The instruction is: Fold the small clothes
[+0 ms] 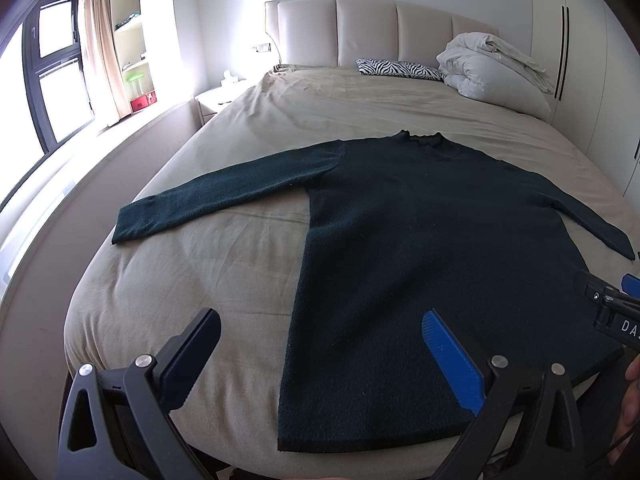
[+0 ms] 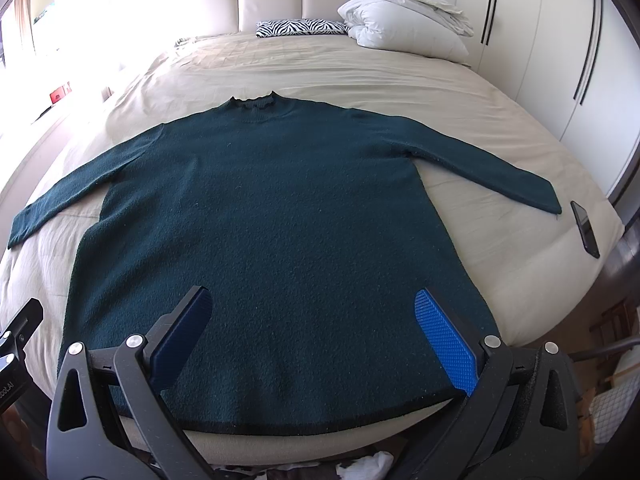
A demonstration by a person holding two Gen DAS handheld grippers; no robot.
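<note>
A dark teal long-sleeved sweater [image 1: 420,240] [image 2: 280,232] lies flat on the beige bed [image 1: 224,264] [image 2: 500,128], collar toward the headboard, both sleeves spread out, hem at the near edge. My left gripper [image 1: 320,328] hangs open above the sweater's lower left side, one finger over bare sheet, nothing between its fingers. My right gripper [image 2: 312,308] stands open above the middle of the hem, empty. In the left wrist view the right gripper's edge [image 1: 612,308] shows at the far right, with part of a hand [image 1: 632,392] below it.
A white bundled duvet [image 1: 496,68] [image 2: 404,20] and a zebra-print pillow [image 1: 400,68] [image 2: 300,28] lie by the padded headboard. A dark phone [image 2: 585,229] rests on the sheet past the right cuff. A nightstand [image 1: 216,100], shelves and a window are left; wardrobes are right.
</note>
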